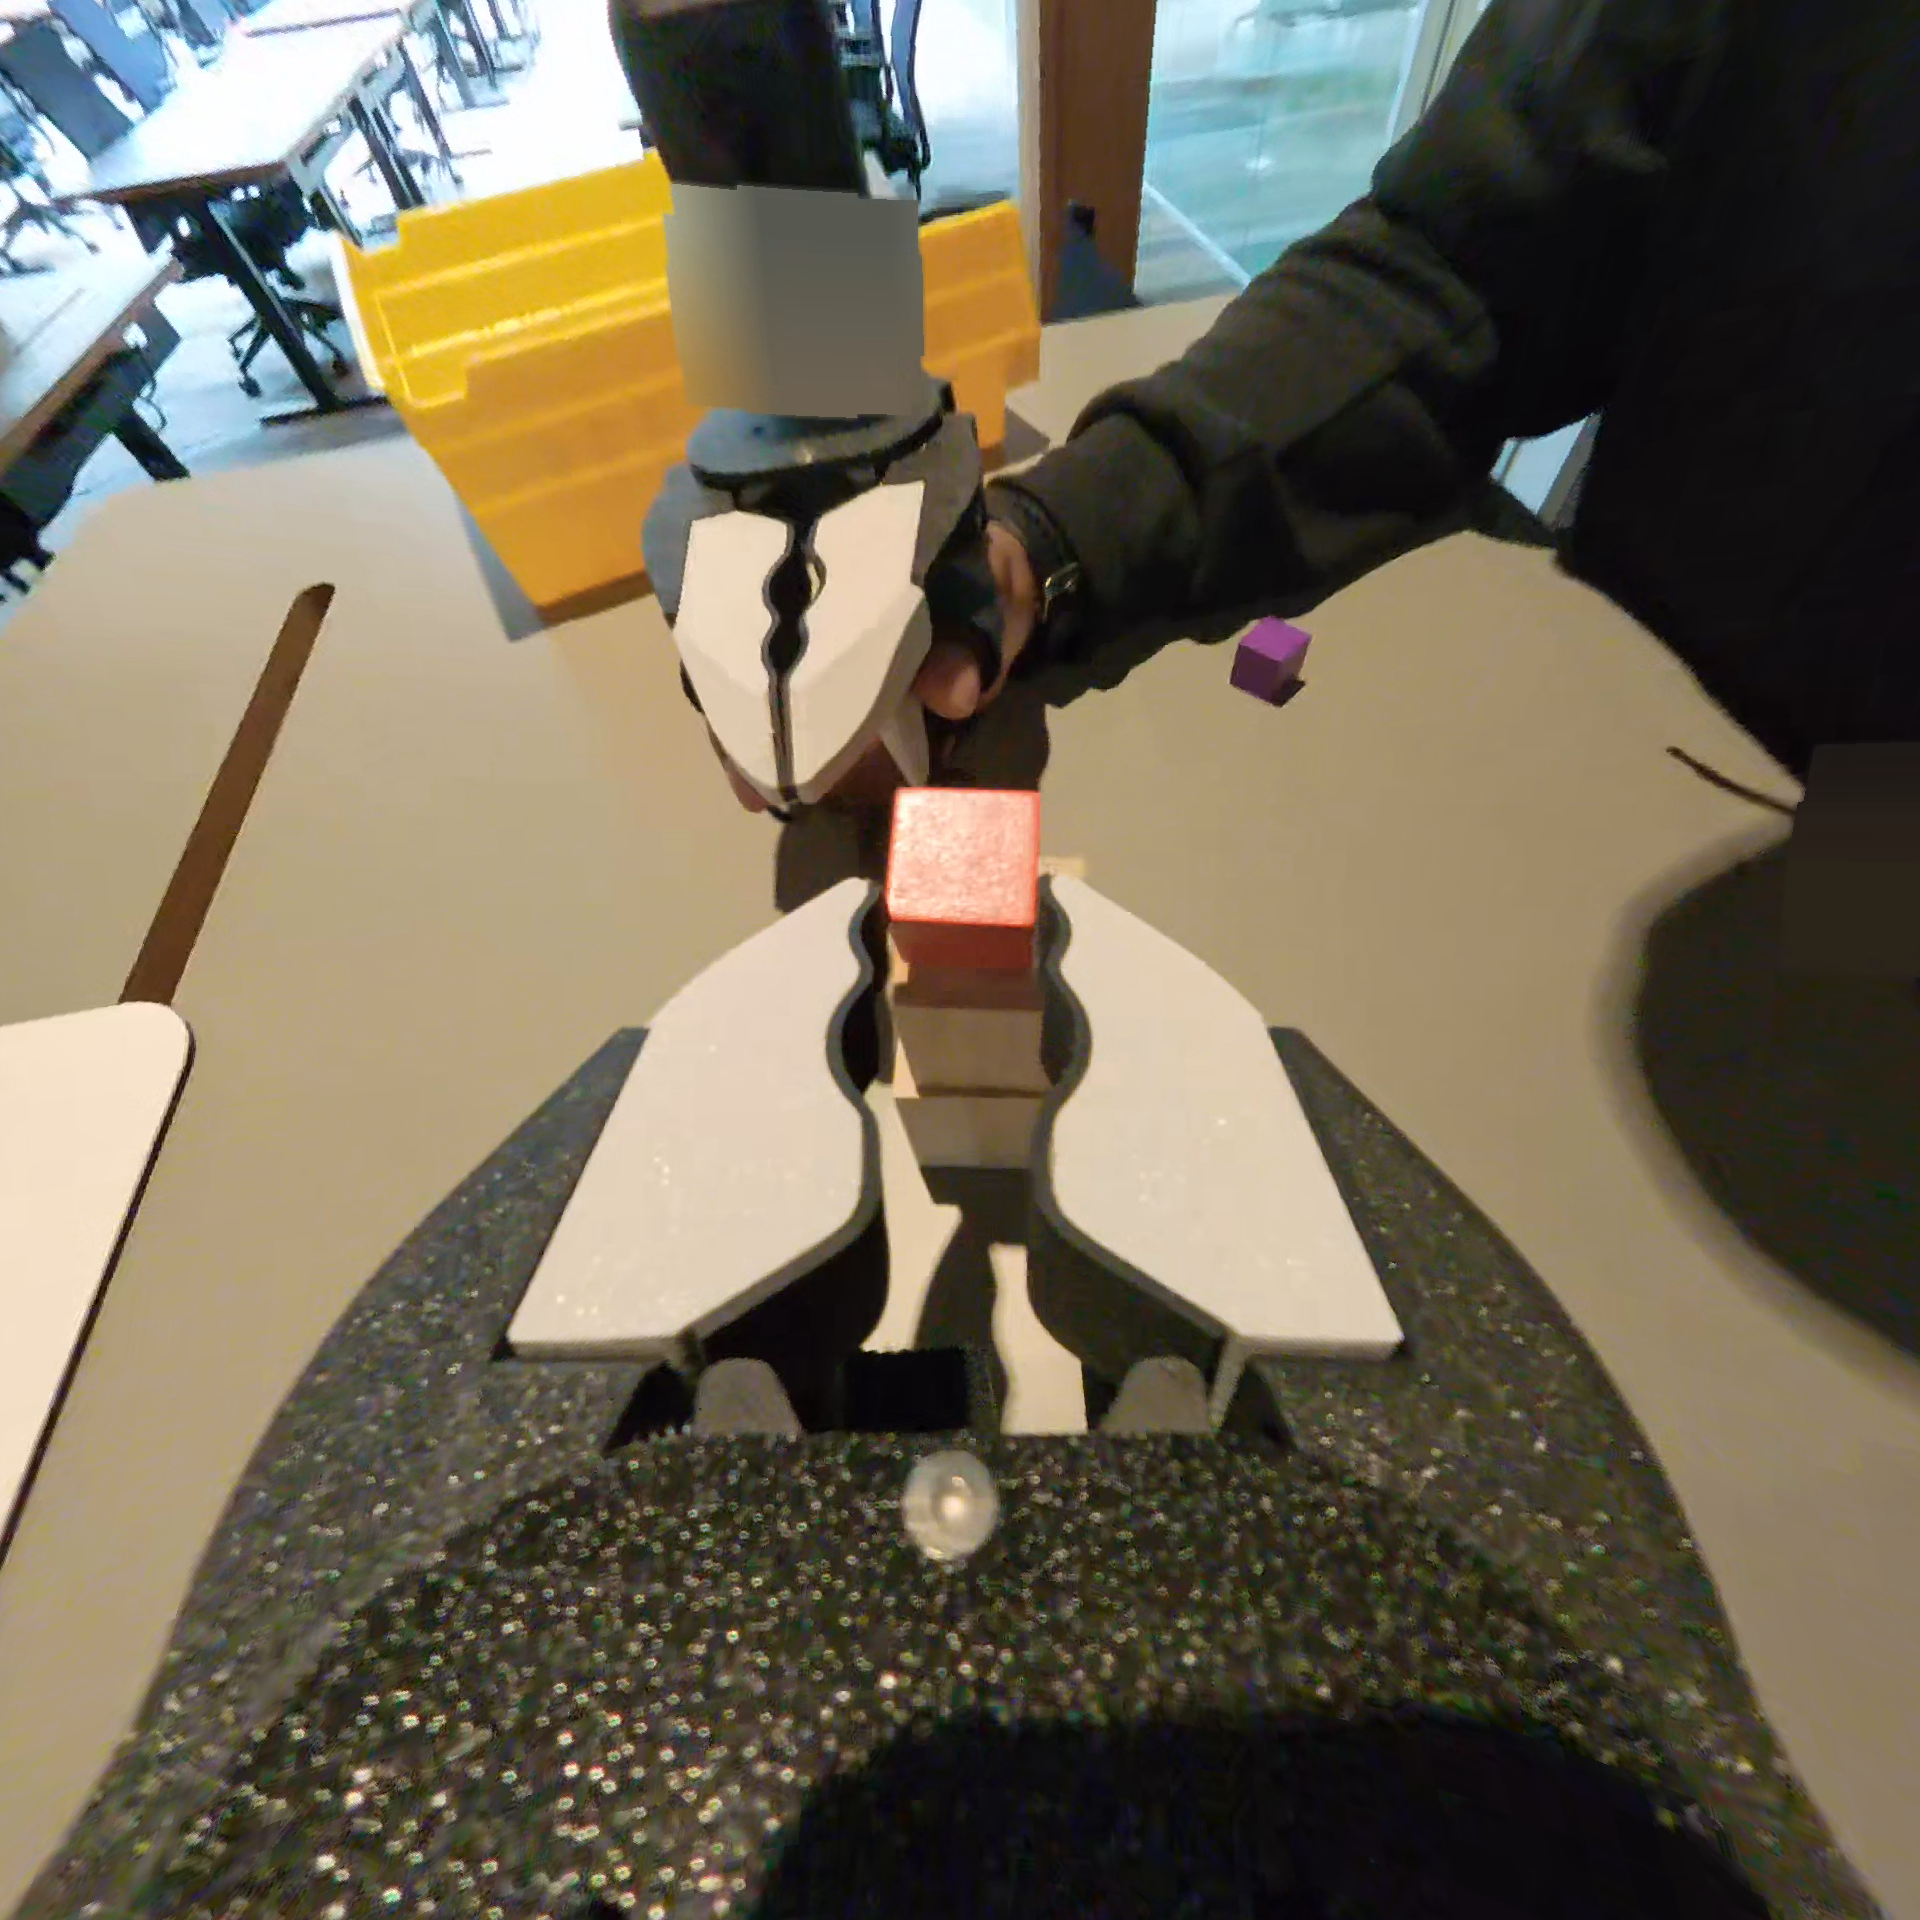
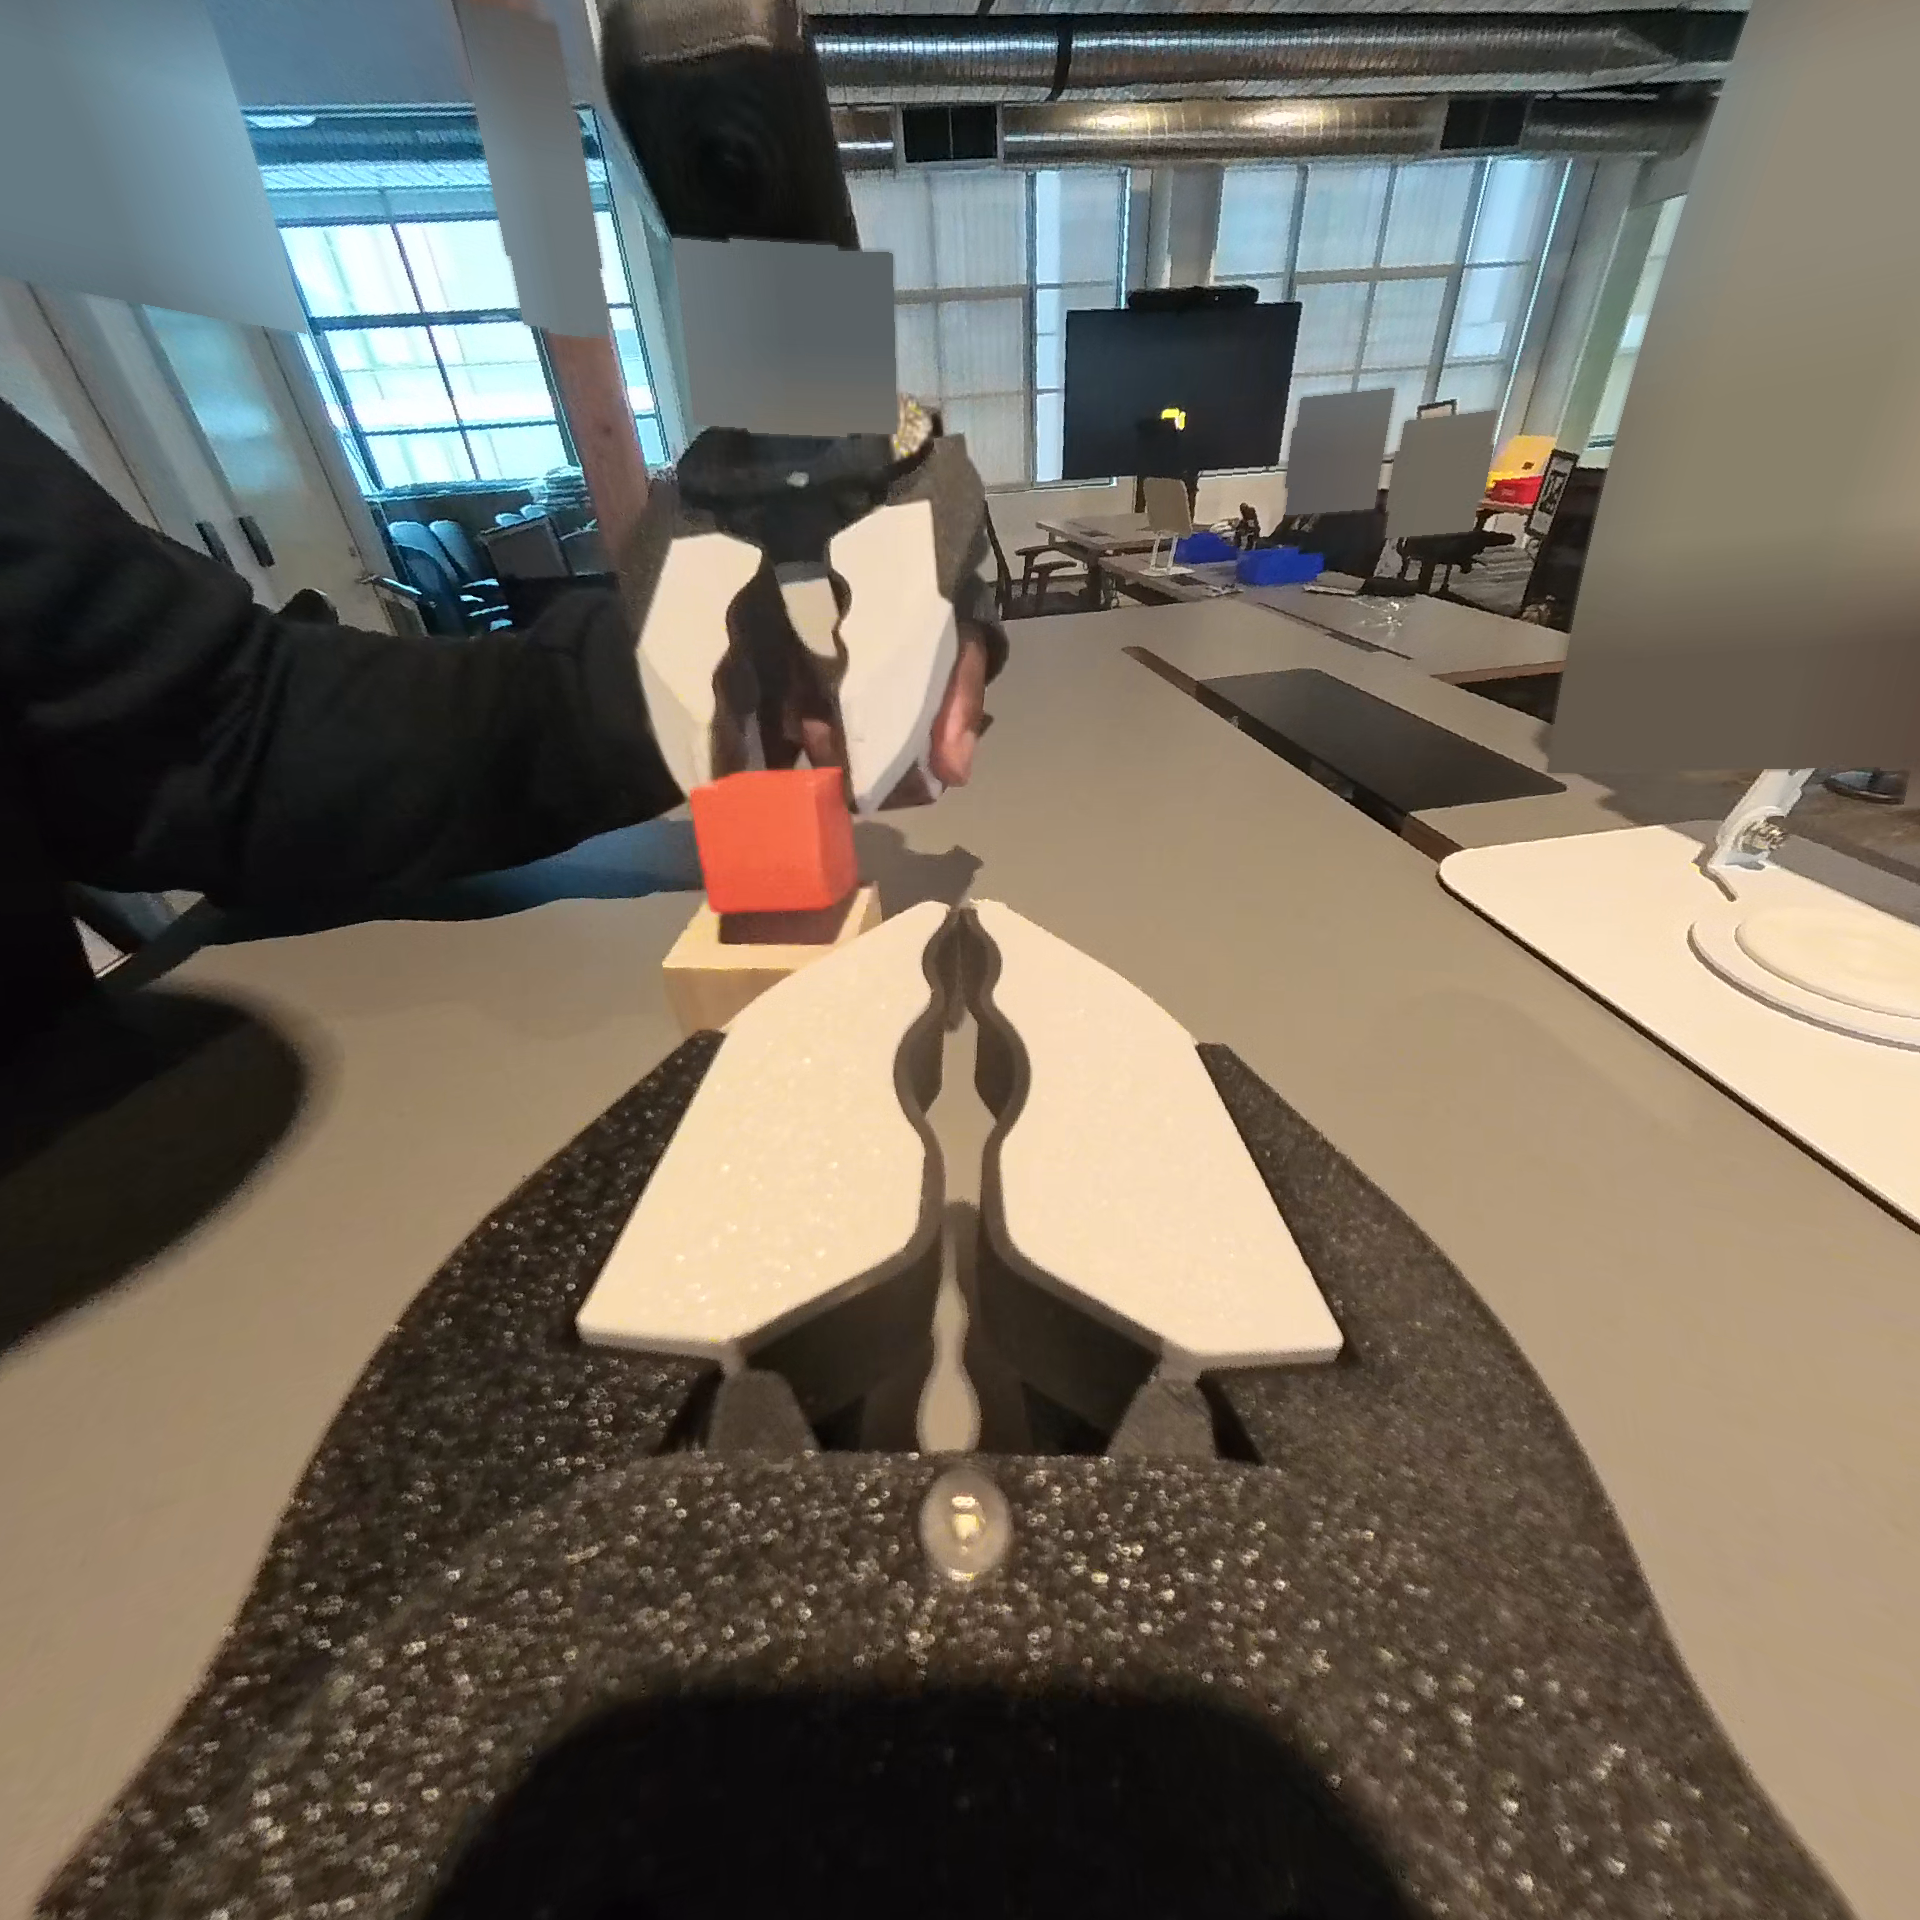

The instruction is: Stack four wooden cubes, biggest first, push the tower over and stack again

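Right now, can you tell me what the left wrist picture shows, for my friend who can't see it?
A red cube sits atop a small tower of wooden cubes, between the open left gripper. The shut right gripper points down behind it; a purple cube lies apart.

Each hand-held gripper has a black, speckled, glittery body that widens toward the camera, with a small clear dome stud set on its midline. The left hand-held gripper [image 1: 961,914] and the right hand-held gripper [image 2: 958,920] both carry two flat white fingers with wavy dark inner edges. The person wears black sleeves [image 1: 1351,416], a fingerless black glove [image 1: 961,603] and a wristwatch [image 1: 1055,582].
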